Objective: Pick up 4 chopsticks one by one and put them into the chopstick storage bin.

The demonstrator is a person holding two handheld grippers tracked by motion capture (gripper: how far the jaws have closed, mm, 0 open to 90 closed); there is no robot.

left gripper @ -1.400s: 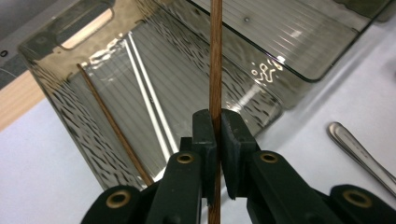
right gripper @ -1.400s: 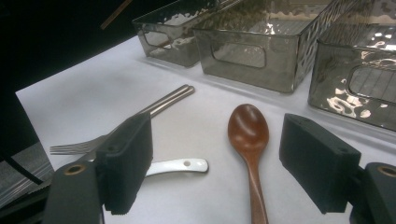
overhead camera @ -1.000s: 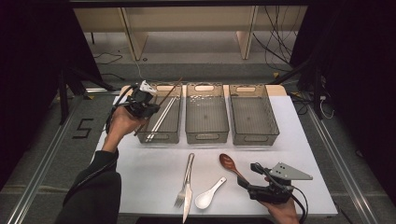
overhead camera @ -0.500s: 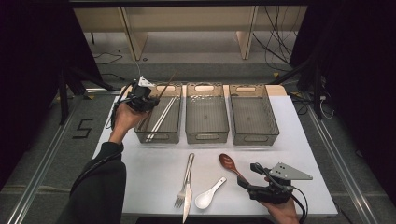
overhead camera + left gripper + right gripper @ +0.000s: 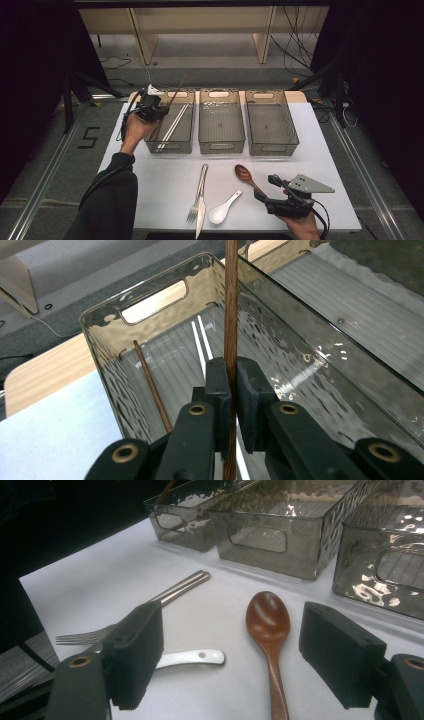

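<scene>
The left gripper (image 5: 159, 107) hangs over the left bin (image 5: 186, 145), which stands near the table's (image 5: 165, 180) far left corner, and its jaws are clamped tight on a brown chopstick (image 5: 230, 315); in the left gripper view the stick runs upright between the two pads and rises past the bin's far rim. In the high view the stick's upper end slants up toward the far edge of the table. A second brown chopstick (image 5: 151, 387) leans against the bin's left wall, and pale chopsticks (image 5: 173, 125) lie along its floor. Two more bins, the middle bin (image 5: 221, 146) and the right bin (image 5: 272, 147), stand beside it in a row along the far edge. The right gripper (image 5: 235, 655) rests near the table's near right corner with its jaws wide apart, holding nothing; a wooden spoon (image 5: 268, 622) lies on the table between them, bowl toward the bins. To the spoon's left lie a white spoon (image 5: 223, 207), a fork (image 5: 192, 212) and a knife (image 5: 201, 192), close to the near edge.
</scene>
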